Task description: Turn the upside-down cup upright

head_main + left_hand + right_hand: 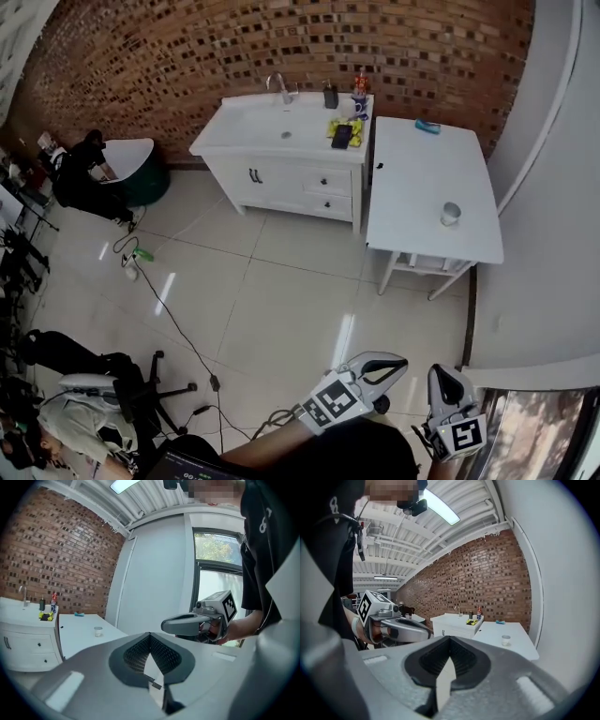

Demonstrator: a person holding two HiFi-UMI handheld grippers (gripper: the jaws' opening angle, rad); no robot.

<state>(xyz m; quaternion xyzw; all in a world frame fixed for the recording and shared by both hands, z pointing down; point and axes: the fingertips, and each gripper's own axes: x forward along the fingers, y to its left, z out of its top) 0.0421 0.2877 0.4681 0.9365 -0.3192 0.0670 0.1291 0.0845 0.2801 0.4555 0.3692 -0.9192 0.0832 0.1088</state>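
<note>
Right tool (449,640), jaws together and empty, well apart from the cup (505,640) on the white table (494,631).

A lab-like workroom: brick wall (281,47), sink cabinet (281,164), white table (412,202), office chair (131,394).

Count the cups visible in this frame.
1. A single small cup stands on the white table, near its right edge toward the front. Clutter on the sink cabinet beside it is too small to rule out another.
</note>
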